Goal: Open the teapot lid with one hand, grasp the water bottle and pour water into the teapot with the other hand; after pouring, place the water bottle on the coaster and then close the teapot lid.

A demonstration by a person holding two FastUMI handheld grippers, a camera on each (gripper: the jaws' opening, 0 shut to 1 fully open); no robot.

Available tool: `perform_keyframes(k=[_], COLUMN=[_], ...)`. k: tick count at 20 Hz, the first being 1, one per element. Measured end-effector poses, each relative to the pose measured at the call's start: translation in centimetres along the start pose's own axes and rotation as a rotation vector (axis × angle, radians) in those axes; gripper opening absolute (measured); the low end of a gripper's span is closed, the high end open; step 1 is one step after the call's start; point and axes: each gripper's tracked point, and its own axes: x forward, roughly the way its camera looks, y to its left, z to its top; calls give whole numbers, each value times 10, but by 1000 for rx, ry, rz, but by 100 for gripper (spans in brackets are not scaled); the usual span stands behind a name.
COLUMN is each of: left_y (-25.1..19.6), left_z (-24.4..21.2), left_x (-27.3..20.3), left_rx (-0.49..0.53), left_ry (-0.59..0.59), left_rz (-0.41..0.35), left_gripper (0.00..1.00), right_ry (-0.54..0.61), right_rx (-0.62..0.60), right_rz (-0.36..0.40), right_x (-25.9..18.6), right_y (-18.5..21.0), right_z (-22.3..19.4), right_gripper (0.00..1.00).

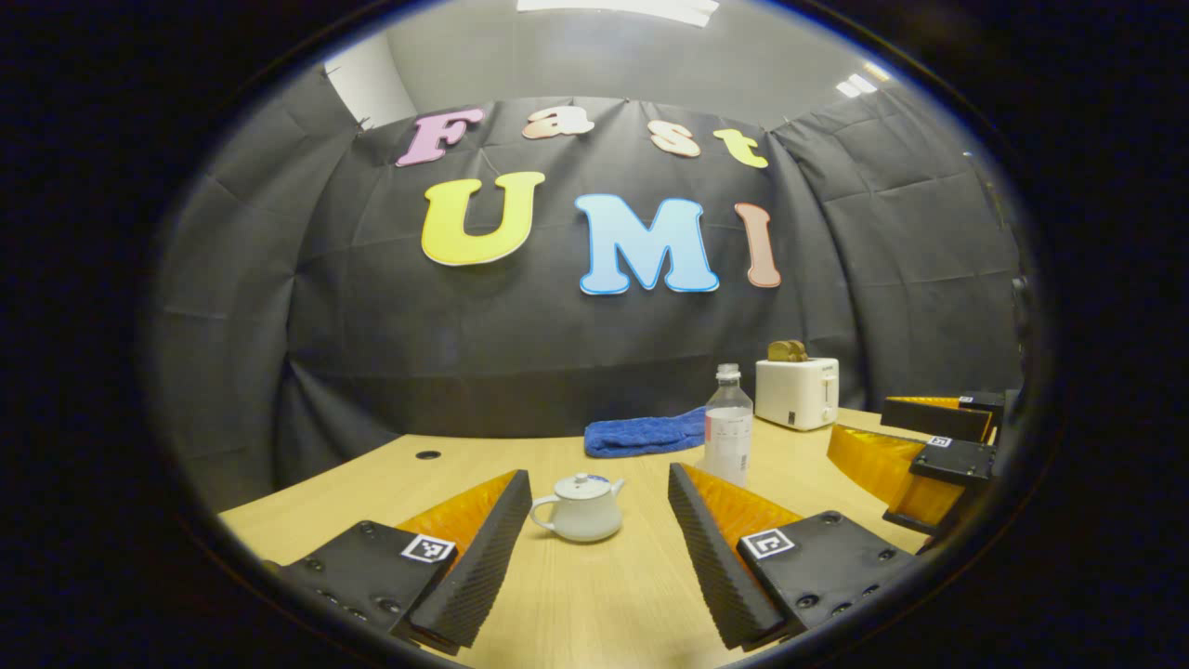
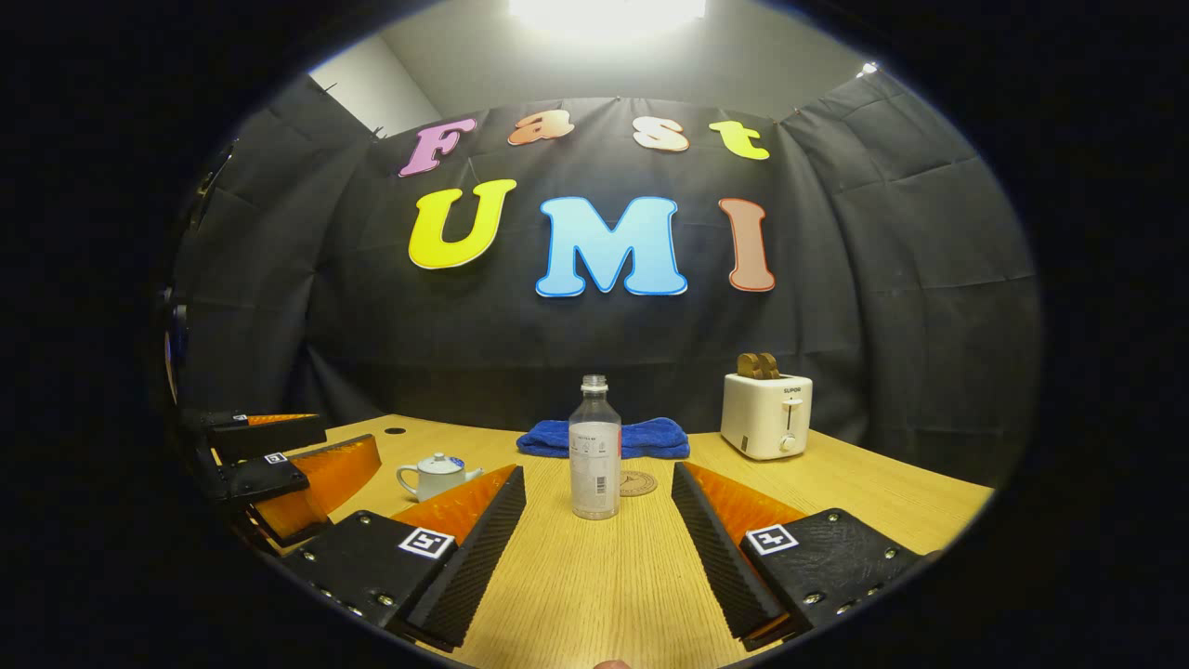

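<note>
**Start Position: Both Tools Released, Nothing Grasped**

The tabletop [image 2: 594, 576] carries all items. The toaster [image 2: 767, 414] and blue cloth [image 2: 604, 437] are set well beyond the tools, away from the work. The water bottle [image 2: 594, 460], upright and capless, is centred ahead of the right tool [image 2: 599, 544], with the coaster [image 2: 637, 483] just behind it. Its fill level cannot be told. The teapot [image 1: 578, 508], lid [image 1: 581, 484] seated, stands between the spread fingers of the left tool [image 1: 594, 548], presumably staged for lid removal.
</note>
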Motion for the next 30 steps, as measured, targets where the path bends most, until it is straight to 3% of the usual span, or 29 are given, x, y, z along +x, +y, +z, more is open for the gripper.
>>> perform_keyframes(k=[4,16,26,30], left_y=[8,2,13,9], left_z=[-1,-13,-42,-66], left_x=[21,103,165,168], left_rx=[-35,-10,-15,-24], left_ry=[29,94,132,192], left_rz=[-14,-95,-110,-131], left_gripper=[98,97,97,87], right_ry=[15,130,287,308], right_rx=[10,-15,51,37], right_rz=[23,-27,-76,-63], right_x=[20,115,180,186], right_y=[2,-11,-16,-15], right_z=[5,-2,-59,-74], right_gripper=[98,98,98,98])
